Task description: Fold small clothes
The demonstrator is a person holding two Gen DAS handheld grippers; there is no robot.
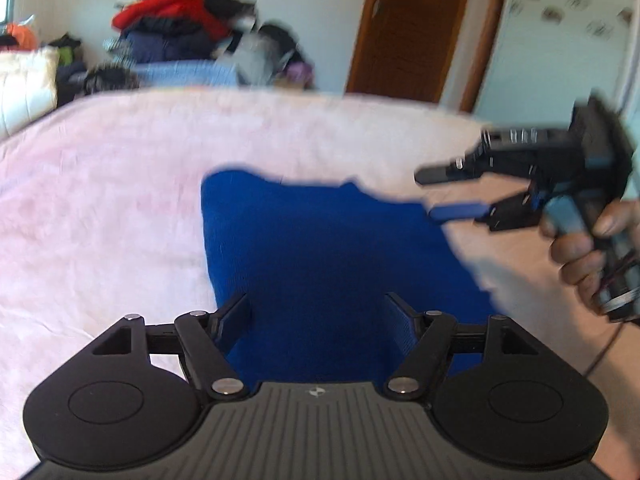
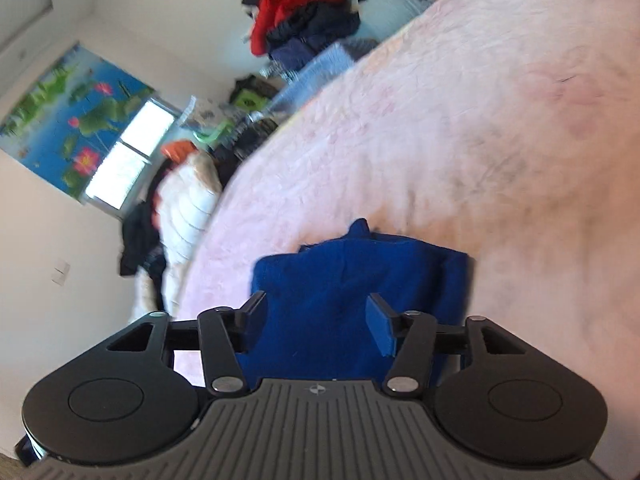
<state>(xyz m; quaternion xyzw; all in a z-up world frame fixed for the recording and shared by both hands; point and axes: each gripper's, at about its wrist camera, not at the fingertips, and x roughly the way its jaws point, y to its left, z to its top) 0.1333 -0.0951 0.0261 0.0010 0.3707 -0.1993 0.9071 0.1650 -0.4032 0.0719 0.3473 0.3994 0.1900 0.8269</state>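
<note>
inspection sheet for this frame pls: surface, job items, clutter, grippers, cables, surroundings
Surface: pink bedspread, wrinkled.
Job's things: blue garment lying on the bedspread, looks partly folded.
Clutter: clothes pile beyond the bed.
Grippers: left gripper open above the garment; right gripper open at its far right edge, held by a hand.
Cables: thin cable below the hand.
Surroundings: wooden door, lotus poster, window.

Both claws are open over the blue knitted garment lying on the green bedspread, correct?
Not quite: the bedspread is pink, not green, as the left wrist view shows. The left claw and right claw are open over the blue knitted garment.
</note>
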